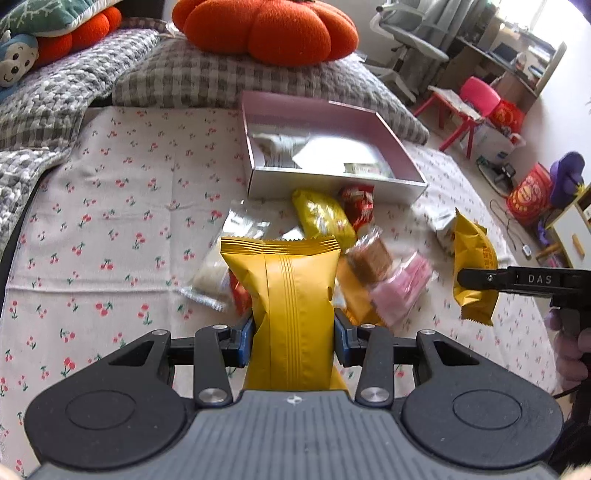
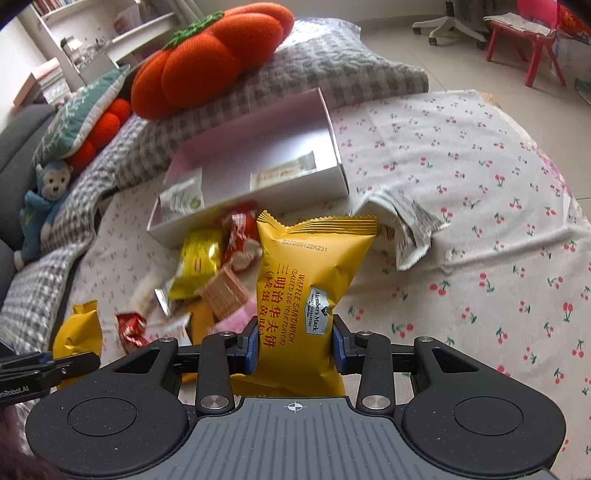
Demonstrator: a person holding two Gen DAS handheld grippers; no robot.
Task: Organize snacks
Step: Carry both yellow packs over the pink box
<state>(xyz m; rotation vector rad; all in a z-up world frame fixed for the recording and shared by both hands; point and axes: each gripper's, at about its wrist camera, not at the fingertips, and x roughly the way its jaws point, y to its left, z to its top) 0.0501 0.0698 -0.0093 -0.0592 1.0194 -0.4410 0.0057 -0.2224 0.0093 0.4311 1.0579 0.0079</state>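
While each gripper holds a packet of its own, the loose snacks lie heaped between them on the cherry-print cloth (image 1: 110,206). Nearest, the left gripper (image 1: 293,341) pinches a plain-backed yellow packet (image 1: 291,295) upright between its blue pads, and the right gripper (image 2: 295,347) pinches a yellow waffle sandwich packet (image 2: 314,280) the same way. Each packet blocks its own camera's sight of part of the snack pile (image 1: 354,254) just beyond: gold, red, pink and clear wrappers, lying short of the box. Farther on stands the open white box (image 1: 332,184), a few wrapped snacks already inside, its near wall toward the pile. Behind it are a grey checked cushion (image 1: 229,77) and an orange pumpkin pillow (image 1: 269,29). Only the right wrist view shows the printed label and a crumpled white wrapper (image 2: 406,221) beside the box's near right corner; only the left wrist view shows the packet's back seam.
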